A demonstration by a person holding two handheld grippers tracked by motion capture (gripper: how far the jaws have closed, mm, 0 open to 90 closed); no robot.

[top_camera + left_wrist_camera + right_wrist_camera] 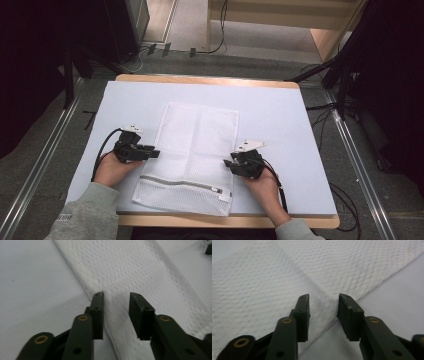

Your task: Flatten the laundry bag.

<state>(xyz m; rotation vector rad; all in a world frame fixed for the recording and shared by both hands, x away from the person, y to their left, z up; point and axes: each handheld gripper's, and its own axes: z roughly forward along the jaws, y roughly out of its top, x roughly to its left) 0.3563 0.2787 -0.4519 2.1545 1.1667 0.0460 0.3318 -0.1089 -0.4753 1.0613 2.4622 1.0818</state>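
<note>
Jaws of both grippers straddle the flat mesh bag's (pixel 192 150) edges.

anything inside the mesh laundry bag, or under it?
The mesh bag lies flat on the white table, zipper shut, with no bulge; it looks empty. The table beneath it is covered. Both grippers, left and right, have open jaws astride its side edges.

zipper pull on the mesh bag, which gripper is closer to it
Right. The right gripper sits at the mesh bag's right edge, just above the zipper pull; the left gripper is at the far left edge.
</note>
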